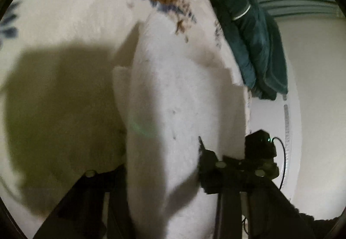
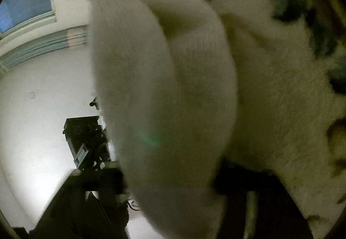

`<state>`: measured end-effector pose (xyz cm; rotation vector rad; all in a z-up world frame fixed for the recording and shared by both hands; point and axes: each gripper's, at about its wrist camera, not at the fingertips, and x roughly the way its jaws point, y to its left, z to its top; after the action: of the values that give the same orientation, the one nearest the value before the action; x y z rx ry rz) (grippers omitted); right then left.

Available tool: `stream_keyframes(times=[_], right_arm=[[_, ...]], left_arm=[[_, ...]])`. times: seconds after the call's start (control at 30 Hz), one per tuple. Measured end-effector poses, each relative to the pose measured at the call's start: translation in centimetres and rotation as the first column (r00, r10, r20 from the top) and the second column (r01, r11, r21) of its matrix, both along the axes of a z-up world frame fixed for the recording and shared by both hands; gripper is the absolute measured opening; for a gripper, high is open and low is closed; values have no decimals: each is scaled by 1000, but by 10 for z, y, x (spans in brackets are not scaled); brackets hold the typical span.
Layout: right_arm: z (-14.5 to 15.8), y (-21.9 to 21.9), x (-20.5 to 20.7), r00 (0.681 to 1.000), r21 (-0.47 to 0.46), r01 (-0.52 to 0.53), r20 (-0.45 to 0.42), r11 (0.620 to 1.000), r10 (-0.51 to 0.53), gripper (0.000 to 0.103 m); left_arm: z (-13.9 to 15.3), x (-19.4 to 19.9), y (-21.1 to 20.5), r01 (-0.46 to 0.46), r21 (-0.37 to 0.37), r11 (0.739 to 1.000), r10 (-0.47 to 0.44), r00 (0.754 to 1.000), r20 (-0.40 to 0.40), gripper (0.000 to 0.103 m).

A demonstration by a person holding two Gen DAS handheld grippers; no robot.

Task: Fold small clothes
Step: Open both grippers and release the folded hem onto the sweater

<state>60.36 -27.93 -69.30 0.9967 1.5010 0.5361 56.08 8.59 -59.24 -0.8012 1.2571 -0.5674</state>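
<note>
A white knitted sock (image 1: pixel 173 109) hangs stretched between my two grippers above a cream floral blanket (image 1: pixel 64 23). In the left wrist view the sock runs down between my left gripper's fingers (image 1: pixel 166 185), which are shut on it. The other gripper (image 1: pixel 259 152) shows at the right, at the sock's edge. In the right wrist view the white sock (image 2: pixel 162 98) fills the middle and passes between my right gripper's fingers (image 2: pixel 173 191), shut on it. The left gripper (image 2: pixel 86 137) shows dark at the left. The view is blurred.
A dark teal garment (image 1: pixel 248 33) lies at the blanket's right edge. White floor (image 1: pixel 313 109) lies beyond the blanket. The floral blanket (image 2: pixel 292 98) fills the right of the right wrist view. A window (image 2: pixel 26 1) is at the upper left.
</note>
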Motion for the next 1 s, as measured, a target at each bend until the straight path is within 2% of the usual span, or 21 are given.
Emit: stream_keyframes(times=[0.07,0.13,0.3,0.4,0.43,0.5,0.57,0.63,0.7,0.8,0.9,0.93,1.0], right_arm=[[17,-3,-11,1000,-7,7,12,1000,-7,38],[41,-2,-29,999,-18,-10,36,1000,11,38],[73,-5,-107,999,3,-36,18,999,35,38],[62,-6,-167,997,-10,-47,-61,999,46,38],[53,-7,-184,994,-22,-46,-98,999,44,38],[28,-9,-219,982,-77,-53,-185,996,38,40],[7,-13,-244,963,-144,-76,-265,987,36,46],[12,-16,-249,965,-155,-75,-260,985,32,51],[31,-25,-248,971,-230,-95,-235,969,40,60],[65,-48,-242,982,-382,-124,-178,916,59,60],[94,-61,-211,991,-443,-122,-98,888,87,60],[98,-61,-198,992,-445,-127,-81,887,101,61],[102,-55,-172,990,-466,-139,-38,874,137,61]], left_arm=[[18,-13,2,4,6,1000,-5,1000,20,28],[38,-30,0,10,16,1000,-11,999,40,28],[66,-105,6,-15,-24,1000,14,1000,-15,28],[57,-159,4,-9,3,1000,9,996,-92,30],[46,-178,3,3,15,1000,-1,992,-129,35],[21,-209,0,39,80,996,-22,979,-205,37],[1,-237,-1,85,140,986,-48,967,-251,42],[5,-255,11,45,142,989,-9,969,-246,56],[16,-262,27,5,185,983,38,973,-228,58],[30,-270,62,-68,319,945,129,976,-176,69],[14,-266,85,-66,466,882,165,971,-173,70],[8,-264,88,-59,487,871,163,971,-174,70],[-9,-259,85,-50,496,867,163,969,-186,71]])
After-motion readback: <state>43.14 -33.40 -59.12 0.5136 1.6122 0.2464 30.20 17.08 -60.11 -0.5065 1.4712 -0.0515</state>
